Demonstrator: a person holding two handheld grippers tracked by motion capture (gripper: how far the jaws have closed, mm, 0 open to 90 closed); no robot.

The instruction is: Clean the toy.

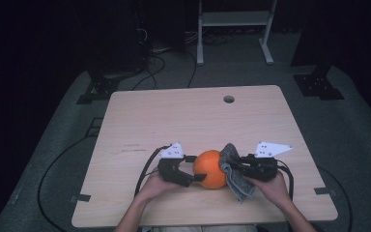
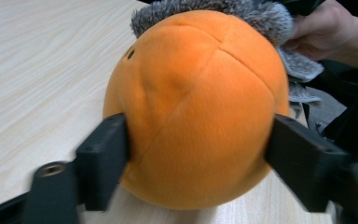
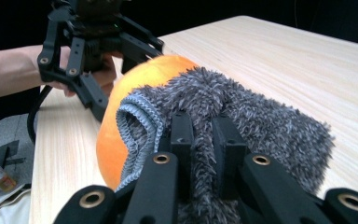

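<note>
Left gripper [image 1: 199,170], clamped on the orange plush ball [image 1: 211,169], 1 jaw pressed into each flank in the left gripper view, the plush dented under the pads. Right gripper [image 1: 235,166], clenched on a fold of the grey cloth [image 1: 233,170], the 2 jaws nearly together with the pile bunched between them in the right gripper view.

Outward from the jaws: ball [image 2: 193,107] resting on the wooden table [image 1: 183,116], near the 6 o'clock edge in the high view, roughly centred between both hands. Cloth [image 3: 242,116] draped against the ball's side at 3 o'clock in the high view, touching it and trailing down toward 5 o'clock. Cable hole [image 1: 228,99] near the 12 o'clock edge, well apart from the work.

Progress, by judgement: looked like a wipe of the ball, in its middle stage. Done: ball steadied, cloth gripped and brought into contact. Left: most of the surface, since the cloth covered just 1 side.

Hard to make out: the ball's underside and the face beneath the cloth, hidden; a small dark mark near the ball's top in the left gripper view, too small to identify; room beyond the table very dark; left jaw blurred.
</note>
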